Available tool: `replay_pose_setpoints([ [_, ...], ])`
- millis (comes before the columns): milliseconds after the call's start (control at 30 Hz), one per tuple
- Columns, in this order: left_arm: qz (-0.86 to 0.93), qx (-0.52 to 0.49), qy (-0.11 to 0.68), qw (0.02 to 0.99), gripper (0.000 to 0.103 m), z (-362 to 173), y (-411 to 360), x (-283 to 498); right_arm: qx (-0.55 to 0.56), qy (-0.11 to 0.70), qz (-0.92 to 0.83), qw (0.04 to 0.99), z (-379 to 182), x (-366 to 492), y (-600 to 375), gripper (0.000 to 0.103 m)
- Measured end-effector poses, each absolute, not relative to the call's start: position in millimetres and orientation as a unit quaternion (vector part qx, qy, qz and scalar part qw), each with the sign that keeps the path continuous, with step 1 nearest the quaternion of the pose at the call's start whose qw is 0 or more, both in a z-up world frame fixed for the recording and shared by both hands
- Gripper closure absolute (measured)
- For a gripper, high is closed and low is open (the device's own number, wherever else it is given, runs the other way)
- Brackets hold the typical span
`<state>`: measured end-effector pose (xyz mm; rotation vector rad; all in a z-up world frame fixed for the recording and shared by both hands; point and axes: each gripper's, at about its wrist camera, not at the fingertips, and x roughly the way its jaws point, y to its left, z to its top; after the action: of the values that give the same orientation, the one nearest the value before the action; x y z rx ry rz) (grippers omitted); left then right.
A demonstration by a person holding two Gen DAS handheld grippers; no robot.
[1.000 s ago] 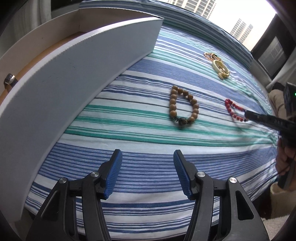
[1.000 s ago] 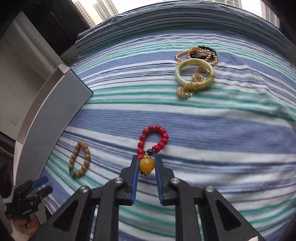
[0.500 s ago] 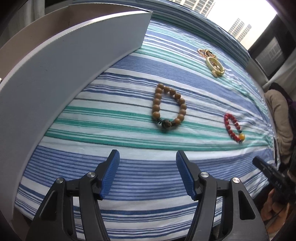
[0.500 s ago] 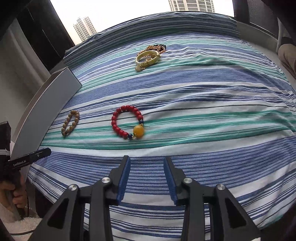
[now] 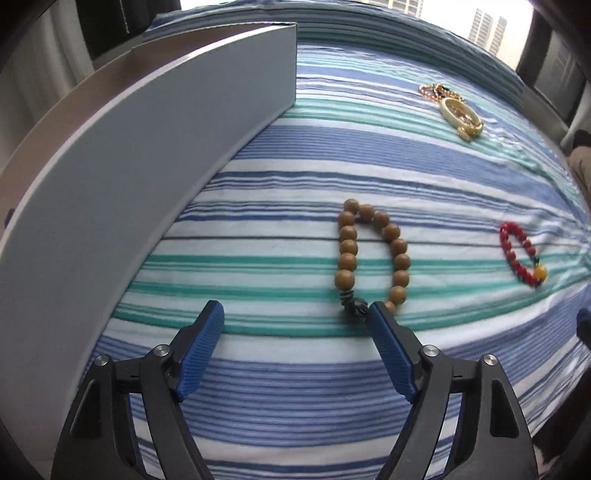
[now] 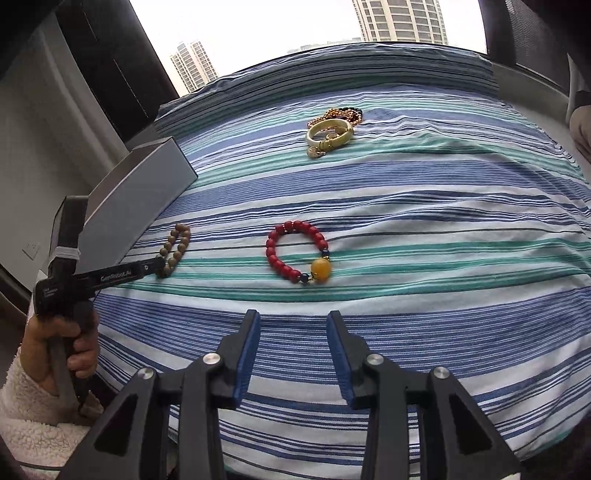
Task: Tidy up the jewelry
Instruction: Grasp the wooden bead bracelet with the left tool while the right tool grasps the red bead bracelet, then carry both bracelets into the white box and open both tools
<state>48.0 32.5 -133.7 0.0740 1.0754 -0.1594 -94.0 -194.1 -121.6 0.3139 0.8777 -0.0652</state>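
**Both grippers empty above the striped cloth; bracelets lie loose**

Writing: in the right wrist view I read "GenRobot.AI", or close to it, in white print on the black finger of the left gripper (image 6: 155,266). I find no other legible text.

Containers: a grey-white open box (image 5: 155,155) stands on the cloth at 10 o'clock in the left wrist view. Its wall blocks my view of the inside, so I cannot tell what it holds.

Grippers: the left gripper (image 5: 295,319) has its blue pads spread wide, and its jaws have just been opening further. Nothing lies between them; the right pad tip sits just beside the dark knot of the wooden bead bracelet (image 5: 373,258), at 12 to 1 o'clock. The right gripper (image 6: 293,321) stands at a moderate gap, with only cloth between the pads.

Task items: the red bead bracelet (image 6: 297,254) with its amber bead lies flat at 12 o'clock of the right gripper, well apart from the pads. A pale bangle (image 6: 328,134) touches a heap of gold chains (image 6: 340,112) farther off at 12 o'clock.

Surface and room: a blue, white and green striped cloth (image 6: 443,206) covers the surface. A hand (image 6: 62,343) in a fleecy white sleeve grips the left tool. Tower blocks show through the window (image 6: 280,29).
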Motion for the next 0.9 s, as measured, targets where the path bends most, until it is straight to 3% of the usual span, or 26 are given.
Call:
replay_pose_setpoints([
  [300,-0.119,-0.042,0.518,0.846,0.027,-129.9,49.0,45.8,0.147,0.429,-0.046,0.890,-125.7,-87.6,-205.6,0.065],
  [367,-0.121,-0.041,0.513,0.849,0.038,-133.5,36.5,53.9,0.140,0.430,-0.049,0.891,-124.0,-84.2,-205.1,0.065],
  [500,-0.110,-0.036,0.503,0.857,0.048,-135.3,23.6,61.8,0.136,0.430,-0.058,0.891,-122.0,-78.0,-211.2,0.065],
  [567,-0.100,-0.011,0.499,0.861,0.063,-136.0,17.9,59.9,0.125,0.433,-0.062,0.890,-122.5,-70.7,-212.7,0.065],
  [600,-0.099,0.002,0.495,0.863,0.065,-136.5,15.8,58.0,0.120,0.436,-0.062,0.890,-123.2,-65.6,-212.5,0.065],
  [667,-0.107,0.008,0.493,0.864,0.090,-136.5,14.4,55.7,0.115,0.437,-0.051,0.890,-126.6,-53.9,-209.7,0.065],
  [900,-0.139,-0.012,0.503,0.853,0.092,-136.2,21.3,55.0,0.115,0.460,-0.057,0.879,-153.0,-20.4,-199.0,0.066],
])
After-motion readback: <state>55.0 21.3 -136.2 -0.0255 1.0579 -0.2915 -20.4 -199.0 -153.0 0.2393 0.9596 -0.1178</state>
